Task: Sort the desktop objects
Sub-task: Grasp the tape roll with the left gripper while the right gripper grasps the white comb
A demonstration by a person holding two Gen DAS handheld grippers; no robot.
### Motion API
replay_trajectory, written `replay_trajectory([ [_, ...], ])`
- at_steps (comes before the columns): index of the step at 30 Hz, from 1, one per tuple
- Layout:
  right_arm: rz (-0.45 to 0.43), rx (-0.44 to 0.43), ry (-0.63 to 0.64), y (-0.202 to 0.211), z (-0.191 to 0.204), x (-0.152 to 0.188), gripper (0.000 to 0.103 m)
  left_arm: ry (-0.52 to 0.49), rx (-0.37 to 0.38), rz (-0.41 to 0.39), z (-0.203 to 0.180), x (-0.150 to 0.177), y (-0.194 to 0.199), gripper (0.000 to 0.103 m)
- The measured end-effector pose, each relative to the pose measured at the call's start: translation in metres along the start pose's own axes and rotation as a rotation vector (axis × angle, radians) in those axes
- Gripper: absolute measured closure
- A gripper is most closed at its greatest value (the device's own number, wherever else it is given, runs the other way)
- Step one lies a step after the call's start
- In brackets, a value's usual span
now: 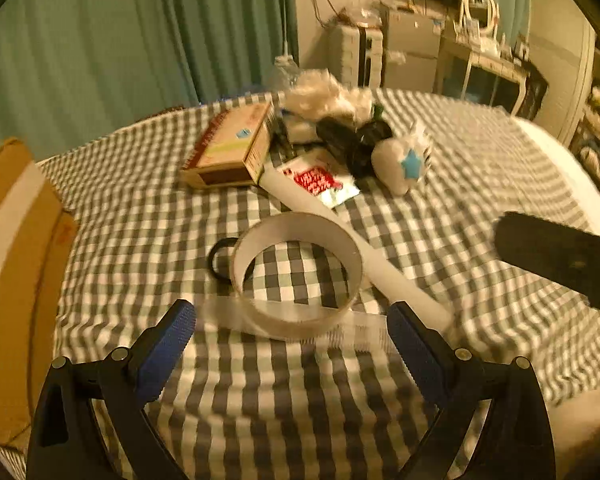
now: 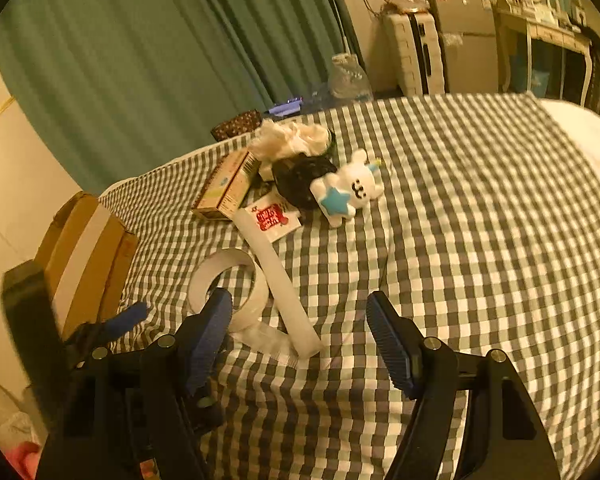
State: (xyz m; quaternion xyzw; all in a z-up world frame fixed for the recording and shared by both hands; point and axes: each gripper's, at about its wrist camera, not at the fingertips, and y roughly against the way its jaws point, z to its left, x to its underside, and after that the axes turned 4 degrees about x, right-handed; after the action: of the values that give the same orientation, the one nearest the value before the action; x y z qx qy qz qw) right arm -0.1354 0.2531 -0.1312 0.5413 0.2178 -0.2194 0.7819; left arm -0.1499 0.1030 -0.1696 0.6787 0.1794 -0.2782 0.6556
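Note:
A wide roll of clear tape [image 1: 300,228] lies on the checked cloth [image 1: 260,392] with a loose strip trailing from it. My left gripper [image 1: 292,328] is open, its blue pads just short of the roll on either side and not touching it. A long white tube [image 1: 380,264] runs diagonally behind the roll. My right gripper [image 2: 300,322] is open above the tube's near end [image 2: 304,336], with the tape roll [image 2: 224,260] beside its left finger. Farther back sit a white bear toy with a blue star [image 2: 348,192], a printed carton [image 2: 228,188], a red-and-white packet [image 2: 272,216] and a black object [image 2: 300,180].
A cardboard box [image 2: 88,256] stands off the table's left edge. A small black ring [image 1: 220,264] lies left of the roll. Crumpled white plastic [image 2: 288,136] tops the pile. One blue pad of the left gripper [image 2: 130,316] shows at the left. Bare cloth [image 2: 480,240] stretches to the right.

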Motion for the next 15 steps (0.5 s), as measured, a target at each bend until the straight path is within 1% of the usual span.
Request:
replay_trajectory([
  [3, 0.035, -0.015, -0.022, -0.011, -0.004, 0.001, 0.033, 0.005, -0.005, 0.017, 0.004, -0.006, -0.020, 0.004],
  [8, 0.080, -0.019, -0.030, -0.031, -0.003, 0.001, 0.033, 0.037, 0.049, 0.041, 0.014, -0.014, -0.037, 0.005],
  [10, 0.094, -0.015, -0.033, -0.037, -0.002, 0.000, 0.034, 0.021, 0.080, 0.075, 0.015, -0.015, -0.045, 0.020],
  [11, 0.098, -0.018, -0.034, -0.040, -0.002, -0.001, 0.034, 0.011, 0.082, 0.084, 0.017, -0.015, -0.046, 0.019],
  [13, 0.105, -0.022, -0.039, -0.046, -0.001, -0.001, 0.034, 0.008, 0.049, 0.068, 0.023, -0.014, -0.041, 0.019],
  [15, 0.101, -0.024, -0.033, -0.051, 0.002, -0.003, 0.034, 0.037, 0.023, 0.046, 0.035, -0.010, -0.030, 0.019],
])
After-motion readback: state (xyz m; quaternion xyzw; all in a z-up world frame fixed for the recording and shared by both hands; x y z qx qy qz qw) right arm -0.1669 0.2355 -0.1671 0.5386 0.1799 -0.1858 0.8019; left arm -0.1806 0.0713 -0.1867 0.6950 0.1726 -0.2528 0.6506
